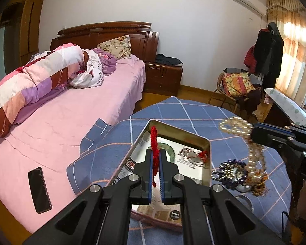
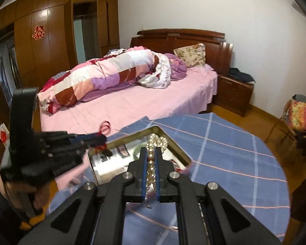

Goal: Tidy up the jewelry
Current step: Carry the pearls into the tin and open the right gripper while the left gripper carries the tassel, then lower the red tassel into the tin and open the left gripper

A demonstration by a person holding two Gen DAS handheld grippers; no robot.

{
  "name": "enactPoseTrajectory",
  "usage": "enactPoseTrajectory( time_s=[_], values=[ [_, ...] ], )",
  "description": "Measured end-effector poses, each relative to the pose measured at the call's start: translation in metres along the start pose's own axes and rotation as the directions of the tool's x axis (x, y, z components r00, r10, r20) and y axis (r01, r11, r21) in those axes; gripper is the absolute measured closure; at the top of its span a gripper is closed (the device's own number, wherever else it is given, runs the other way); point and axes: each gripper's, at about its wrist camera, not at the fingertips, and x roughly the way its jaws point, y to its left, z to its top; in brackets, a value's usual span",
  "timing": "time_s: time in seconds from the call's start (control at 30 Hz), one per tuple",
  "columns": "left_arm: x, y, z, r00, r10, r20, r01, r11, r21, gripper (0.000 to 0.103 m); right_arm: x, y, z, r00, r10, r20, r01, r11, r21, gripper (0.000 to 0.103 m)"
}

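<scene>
An open metal tin [image 1: 181, 131] sits on the round table with a green bangle [image 1: 171, 153] and a red-corded pendant [image 1: 193, 155] inside. Over the tin, my left gripper [image 1: 156, 151] is shut on a red cord bracelet [image 1: 154, 136], whose loop sticks up past the fingertips. My right gripper [image 2: 152, 151] is shut on a pearl strand [image 2: 157, 141] that bunches above its tips, also over the tin [image 2: 173, 140]. In the left wrist view the right gripper [image 1: 253, 131] hangs at the right with the pearl strand [image 1: 234, 124] dangling above a pile of beaded jewelry [image 1: 232, 173].
A blue checked cloth [image 1: 193, 110] covers the table. A bed with a pink sheet [image 1: 71, 112] lies to the left, with a dark phone [image 1: 39, 189] on it. A chair with a patterned cushion [image 1: 236, 83] stands beyond the table, near a nightstand [image 1: 163, 77].
</scene>
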Motion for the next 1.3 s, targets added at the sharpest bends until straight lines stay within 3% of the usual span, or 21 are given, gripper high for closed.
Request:
enactPoseTrajectory(
  time_s=[0.43, 1.07, 1.1, 1.17, 1.2, 1.23, 1.3],
  values=[
    [0.025, -0.002, -0.013, 0.998, 0.019, -0.059, -0.017, 0.999, 0.037, 0.099, 0.060, 0.003, -0.022, 0.996, 0.015, -0.092, -0.011, 0.999, 0.037, 0.095],
    [0.041, -0.005, -0.018, 0.993, 0.028, -0.115, -0.023, 0.999, 0.042, 0.096, 0.074, -0.003, -0.039, 0.988, 0.026, -0.149, -0.017, 0.998, 0.063, 0.092],
    [0.041, -0.005, -0.018, 0.992, 0.027, -0.120, -0.022, 0.999, 0.038, 0.093, 0.072, -0.003, -0.039, 0.989, 0.026, -0.149, -0.017, 0.998, 0.064, 0.090],
    [0.039, -0.005, -0.017, 0.993, 0.032, -0.118, -0.028, 0.999, 0.031, 0.075, 0.068, -0.005, -0.040, 0.990, 0.028, -0.141, -0.017, 0.997, 0.072, 0.064],
    [0.037, -0.005, -0.017, 0.993, 0.040, -0.111, -0.037, 0.999, 0.025, 0.052, 0.066, -0.007, -0.041, 0.990, 0.029, -0.135, -0.019, 0.997, 0.080, 0.057],
    [0.033, -0.006, -0.017, 0.994, 0.054, -0.094, -0.052, 0.998, 0.023, 0.039, 0.062, -0.009, -0.042, 0.991, 0.030, -0.128, -0.019, 0.996, 0.090, 0.051],
    [0.026, -0.007, -0.015, 0.997, 0.037, -0.067, -0.035, 0.999, 0.023, 0.035, 0.054, -0.016, -0.045, 0.992, 0.016, -0.127, -0.003, 0.995, 0.101, 0.051]
  ],
)
